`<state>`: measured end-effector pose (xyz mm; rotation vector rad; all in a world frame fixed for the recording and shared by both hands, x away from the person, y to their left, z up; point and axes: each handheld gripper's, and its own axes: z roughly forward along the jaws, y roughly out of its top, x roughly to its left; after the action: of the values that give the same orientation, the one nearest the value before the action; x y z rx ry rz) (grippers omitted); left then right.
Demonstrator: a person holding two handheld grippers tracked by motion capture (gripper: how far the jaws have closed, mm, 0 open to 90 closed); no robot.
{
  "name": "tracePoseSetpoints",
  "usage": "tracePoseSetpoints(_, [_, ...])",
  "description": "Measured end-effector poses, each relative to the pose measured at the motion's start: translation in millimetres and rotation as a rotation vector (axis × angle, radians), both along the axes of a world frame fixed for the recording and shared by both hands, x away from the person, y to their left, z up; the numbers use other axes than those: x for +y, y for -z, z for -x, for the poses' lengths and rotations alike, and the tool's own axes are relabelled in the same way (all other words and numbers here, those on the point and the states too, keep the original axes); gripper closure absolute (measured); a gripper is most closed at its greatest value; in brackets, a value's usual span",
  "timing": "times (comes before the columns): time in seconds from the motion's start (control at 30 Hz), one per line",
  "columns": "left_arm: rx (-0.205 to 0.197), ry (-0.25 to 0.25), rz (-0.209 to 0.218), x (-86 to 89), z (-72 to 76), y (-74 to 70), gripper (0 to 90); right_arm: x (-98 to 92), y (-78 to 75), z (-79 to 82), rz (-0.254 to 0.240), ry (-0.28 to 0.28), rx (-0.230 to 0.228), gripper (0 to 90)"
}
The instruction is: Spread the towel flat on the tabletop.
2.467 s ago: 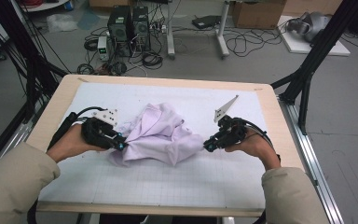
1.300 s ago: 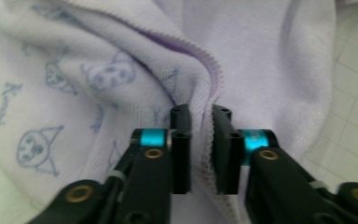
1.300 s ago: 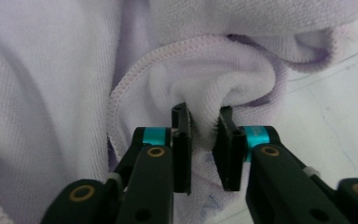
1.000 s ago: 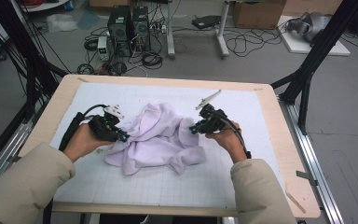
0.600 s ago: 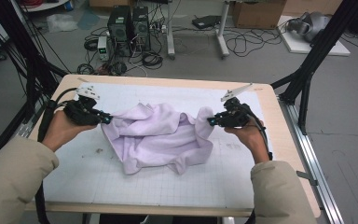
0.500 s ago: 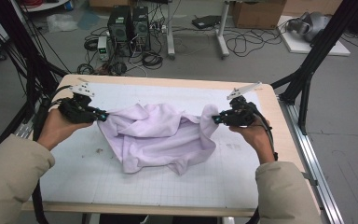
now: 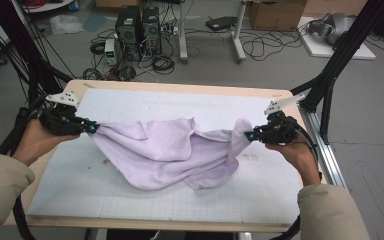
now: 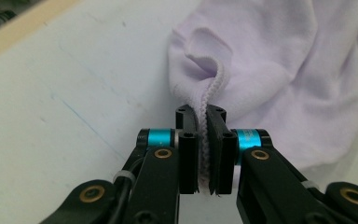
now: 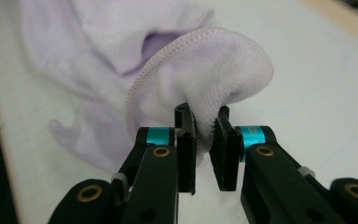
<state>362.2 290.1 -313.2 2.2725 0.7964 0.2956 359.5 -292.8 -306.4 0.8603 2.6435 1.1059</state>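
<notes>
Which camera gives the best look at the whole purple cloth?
The high view: the purple cloth hangs stretched between the left gripper and right gripper, sagging onto the table. Each gripper view shows just one pinched, stitched edge.

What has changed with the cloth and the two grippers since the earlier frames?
Both grippers have moved apart toward the table's sides, drawing the bunched lilac cloth out between them. The left gripper and right gripper stay shut on its edge; the white mat is unmoved.
</notes>
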Motion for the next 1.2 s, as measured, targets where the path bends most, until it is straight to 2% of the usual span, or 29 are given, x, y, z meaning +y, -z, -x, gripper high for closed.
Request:
tracePoseSetpoints(0.17, [0.072,0.036,-0.05,1.6,6.8,28.7,83.6,-4.2,25.1,9.1,0.061,-0.083,0.113,82.0])
tracePoseSetpoints(0.27, [0.083,0.061,-0.06,2.1,8.1,40.0,81.9,-3.0,36.4,10.5,0.089,-0.112,0.145,80.5])
tracePoseSetpoints(0.3, [0.076,0.071,-0.058,2.0,8.2,41.6,77.7,-2.3,38.0,10.3,0.094,-0.11,0.144,76.1])
tracePoseSetpoints(0.33, [0.064,0.078,-0.052,1.4,8.1,42.6,70.3,-1.2,38.5,9.9,0.098,-0.106,0.134,65.5])
tracePoseSetpoints(0.37, [0.048,0.082,-0.052,0.6,7.8,42.4,58.6,-0.1,38.1,9.4,0.104,-0.091,0.107,55.8])
tracePoseSetpoints(0.4, [0.03,0.088,-0.052,-0.1,7.4,41.1,50.4,0.9,36.9,8.5,0.107,-0.073,0.09,51.6])
tracePoseSetpoints(0.47, [-0.01,0.112,-0.034,-2.5,7.3,36.9,41.4,3.1,33.3,6.7,0.105,-0.056,0.065,40.2])
tracePoseSetpoints(0.57, [-0.046,0.138,-0.016,-10.1,7.5,29.4,30.8,7.1,26.2,4.5,0.099,-0.032,0.028,34.1])
tracePoseSetpoints(0.7, [-0.07,0.198,-0.019,-28.1,9.0,23.9,28.5,14.8,20.4,1.6,0.087,-0.028,-0.007,31.6])
tracePoseSetpoints(0.8, [-0.078,0.232,-0.032,-46.6,8.0,24.2,28.5,21.5,19.7,-1.1,0.085,-0.028,-0.012,30.7])
tracePoseSetpoints(0.87, [-0.083,0.238,-0.05,-57.7,4.3,26.6,28.6,27.1,20.6,-3.1,0.087,-0.03,-0.011,30.8])
tracePoseSetpoints(1.07, [-0.041,0.244,-0.079,-78.7,-13.2,41.3,28.5,47.8,31.8,-14.3,0.116,-0.034,0.01,30.9])
tracePoseSetpoints(1.2, [-0.013,0.244,-0.096,-86.6,-23.8,51.0,28.6,67.1,40.9,-24.5,0.107,-0.055,0.022,31.9])
